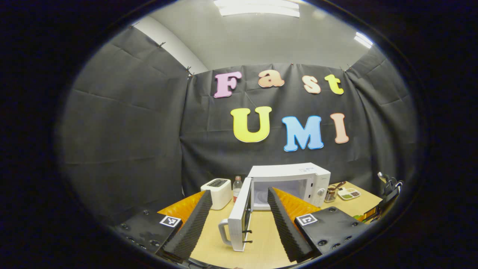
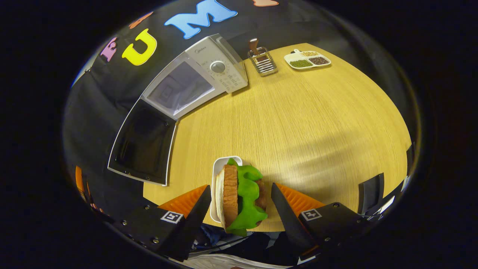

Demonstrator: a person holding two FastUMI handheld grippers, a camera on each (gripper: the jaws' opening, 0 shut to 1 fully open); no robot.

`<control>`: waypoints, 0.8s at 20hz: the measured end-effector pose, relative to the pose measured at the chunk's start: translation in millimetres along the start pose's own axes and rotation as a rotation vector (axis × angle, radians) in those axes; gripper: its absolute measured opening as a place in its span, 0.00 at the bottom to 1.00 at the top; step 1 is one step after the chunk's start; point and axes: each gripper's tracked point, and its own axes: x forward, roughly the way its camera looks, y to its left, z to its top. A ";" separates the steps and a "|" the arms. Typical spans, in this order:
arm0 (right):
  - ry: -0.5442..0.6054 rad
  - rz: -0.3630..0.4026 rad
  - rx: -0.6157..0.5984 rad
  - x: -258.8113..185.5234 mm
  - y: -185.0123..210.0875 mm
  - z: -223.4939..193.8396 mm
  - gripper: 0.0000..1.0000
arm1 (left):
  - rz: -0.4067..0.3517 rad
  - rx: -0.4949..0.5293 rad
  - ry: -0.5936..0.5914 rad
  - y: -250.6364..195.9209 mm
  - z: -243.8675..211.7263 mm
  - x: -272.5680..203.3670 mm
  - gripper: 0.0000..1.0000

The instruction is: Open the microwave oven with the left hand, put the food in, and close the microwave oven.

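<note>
Standing open already, the microwave (image 1: 289,185) has its door (image 1: 239,218) swung wide, so the food step is in hand — the right gripper (image 2: 239,205), jaws wide around the sandwich (image 2: 241,196) on its tray (image 2: 215,175), must close first — the left gripper (image 1: 239,220) hangs wide, empty

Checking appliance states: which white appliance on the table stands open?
The microwave: its door is swung wide open, showing the cavity. The toaster beside it has no door.

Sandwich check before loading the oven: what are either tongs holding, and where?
Nothing held. Right tongs open around the sandwich; left tongs open.
</note>
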 end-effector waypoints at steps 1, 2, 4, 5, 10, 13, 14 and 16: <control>0.021 0.012 0.001 0.6 1.5 -5.0 0.94 | 0.004 -0.001 0.001 -2.4 0.1 -2.2 0.96; 0.038 0.026 0.007 2.0 3.8 -8.3 0.85 | 0.009 -0.002 0.002 -4.5 -0.5 -3.5 0.96; 0.081 0.051 0.022 5.3 7.5 -19.2 0.74 | 0.020 -0.001 0.010 -8.7 -4.3 -6.5 0.96; 0.074 0.082 0.055 1.0 13.9 -12.0 0.66 | 0.026 0.001 0.013 -9.9 -5.0 -8.3 0.96; 0.071 0.137 0.004 -4.4 23.6 -18.9 0.41 | 0.047 0.000 0.004 -17.3 -1.6 -19.0 0.94; 0.036 0.169 0.024 -15.5 31.9 -7.6 0.41 | 0.042 -0.016 -0.011 -18.7 3.4 -16.4 0.95; 0.017 0.181 0.026 -19.3 37.5 -2.6 0.41 | 0.037 -0.022 -0.009 -19.7 1.3 -11.7 0.95; -0.022 0.210 0.019 -26.8 50.1 10.3 0.41 | 0.032 -0.046 -0.010 -16.6 1.8 -0.9 0.96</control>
